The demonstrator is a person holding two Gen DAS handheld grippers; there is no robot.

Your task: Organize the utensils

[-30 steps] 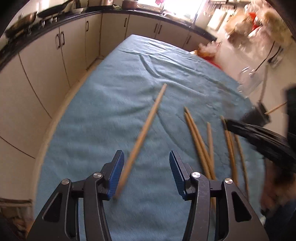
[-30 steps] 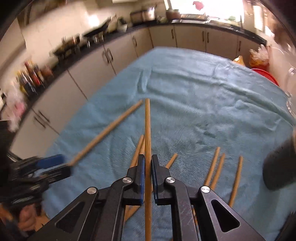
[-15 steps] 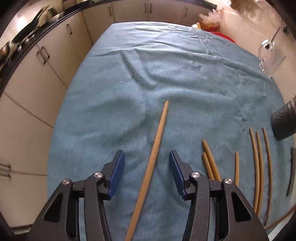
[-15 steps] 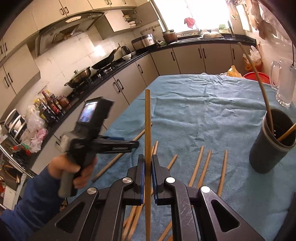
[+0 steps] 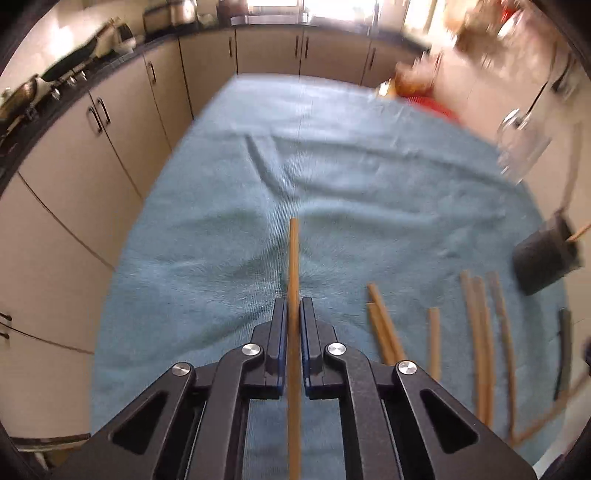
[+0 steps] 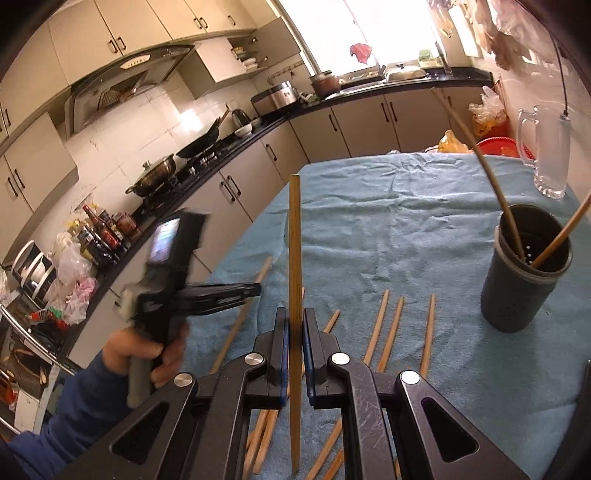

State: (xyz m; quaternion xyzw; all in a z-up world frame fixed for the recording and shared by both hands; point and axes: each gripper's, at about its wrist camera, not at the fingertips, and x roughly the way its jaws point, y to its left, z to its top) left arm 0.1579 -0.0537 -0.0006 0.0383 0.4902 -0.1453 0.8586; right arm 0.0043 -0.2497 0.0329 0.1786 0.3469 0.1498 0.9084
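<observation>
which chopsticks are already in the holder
Only the two chopsticks leaning out of the dark holder. Each hand-held gripper, right and left, clamps one more; the rest lie flat on the blue cloth.

Looked like a regular home kitchen. Beige cabinets point(image 6: 362, 122) ran along the back under a dark countertop point(image 6: 369, 92), with a range hood point(image 6: 125, 81) at upper left over a stove holding a wok point(image 6: 201, 144) and a lidded pot point(image 6: 155, 173). Sauce bottles point(image 6: 103, 232) and plastic bags crowded the left edge, and a bright window point(image 6: 354, 29) sat top centre. The bench had a blue towel point(image 6: 406, 229) spread over it.
</observation>
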